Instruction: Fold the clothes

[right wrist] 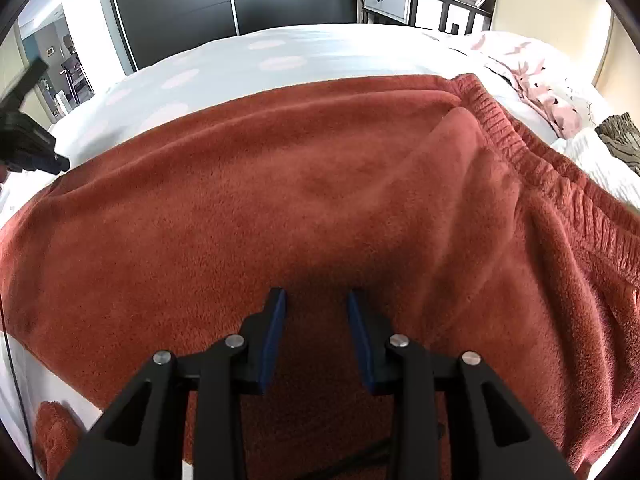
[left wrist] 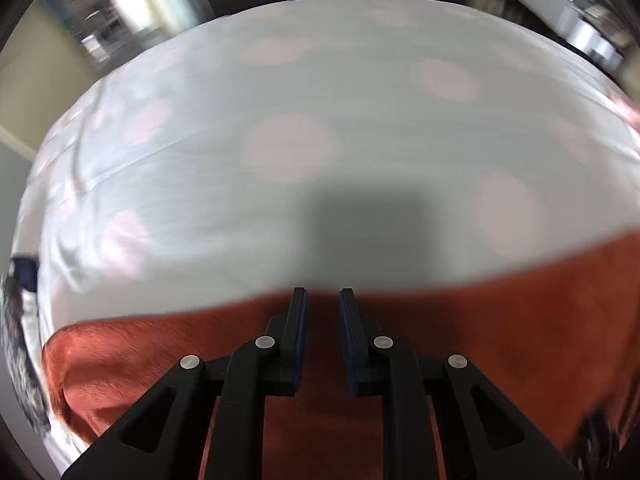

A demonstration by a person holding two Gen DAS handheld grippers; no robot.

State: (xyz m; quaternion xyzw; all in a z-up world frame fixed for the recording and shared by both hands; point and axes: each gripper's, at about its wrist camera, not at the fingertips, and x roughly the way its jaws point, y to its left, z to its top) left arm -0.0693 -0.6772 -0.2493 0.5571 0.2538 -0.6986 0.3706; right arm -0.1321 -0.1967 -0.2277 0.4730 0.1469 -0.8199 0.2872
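**Fleece trousers spread on the bed, both claws poised above them**

The rust-red fleece trousers with an elastic waistband (right wrist: 320, 184) are lying spread across the white bedsheet with pale pink spots (right wrist: 248, 60), their gathered waistband running along the right side in the right wrist view. The right gripper (right wrist: 316, 300) is hovering just over the middle of the fleece with its blue-padded jaws standing apart and nothing between them. The left gripper (left wrist: 323, 298) is pointing steeply down at the far edge of the trousers (left wrist: 500, 320), where the fleece is meeting the spotted sheet (left wrist: 320, 120); its jaws are showing only a narrow gap, and no cloth is visibly sitting in that gap.

The likely risk is that the left claw, being so nearly closed, is pinching only the top layer, or the sheet along with it, so a fold would drag the bedding or leave the under-layer behind. The thick pile could also be slipping out of a shallow bite.

The right wrist view is giving the whole garment, the waistband, a crumpled pink patterned cloth (right wrist: 540, 92) beyond it, and the left gripper's dark body at the left rim. The left wrist view is blurred, but it alone is showing that claw's tips at the fleece edge.
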